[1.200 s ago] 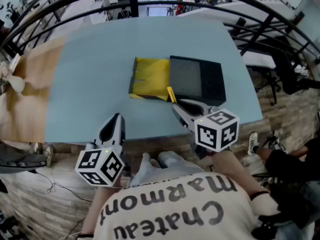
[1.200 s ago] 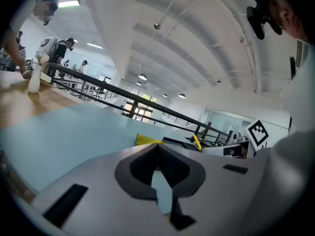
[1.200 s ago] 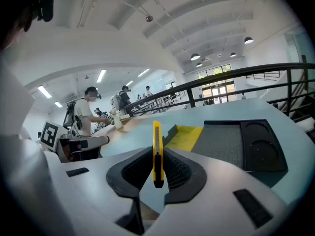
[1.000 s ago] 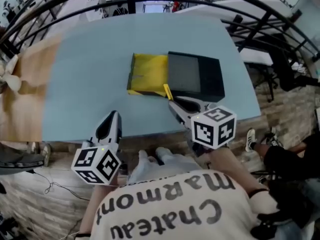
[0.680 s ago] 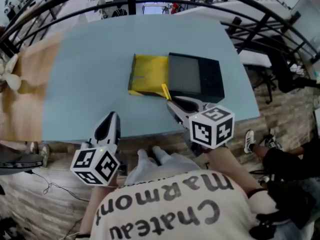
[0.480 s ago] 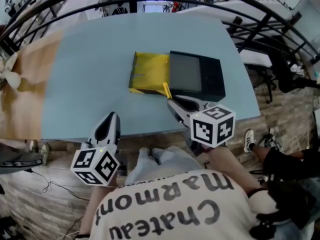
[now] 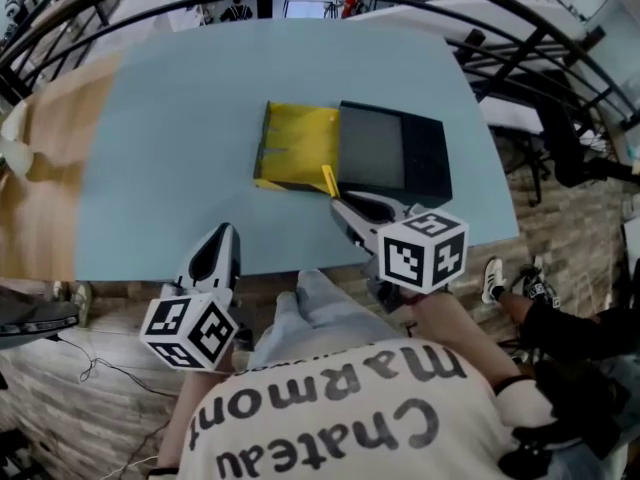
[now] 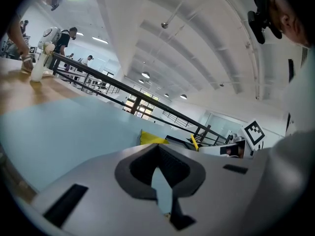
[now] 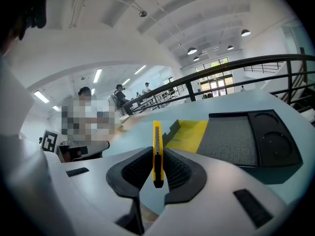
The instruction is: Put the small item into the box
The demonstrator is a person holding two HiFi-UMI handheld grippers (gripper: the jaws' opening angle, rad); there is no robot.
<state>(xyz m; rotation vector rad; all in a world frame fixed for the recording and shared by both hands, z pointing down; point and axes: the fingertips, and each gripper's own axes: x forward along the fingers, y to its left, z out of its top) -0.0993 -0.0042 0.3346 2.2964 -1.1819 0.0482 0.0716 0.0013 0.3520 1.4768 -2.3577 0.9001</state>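
Blue surface [image 7: 150, 168] carries the box [image 7: 300, 148] mid-frame, and the right tongs [image 7: 340, 206], clenched on the cutter [image 7: 328, 180], have crept up-left to its near corner, so the drop looks close; the left tongs [image 7: 226, 234] sit closed and empty, lower left.

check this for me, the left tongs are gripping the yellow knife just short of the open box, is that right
Wrong tongs. The right tongs are gripping the yellow knife just short of the open box; the right gripper view shows it clamped upright between the jaws. The left tongs are shut on nothing.
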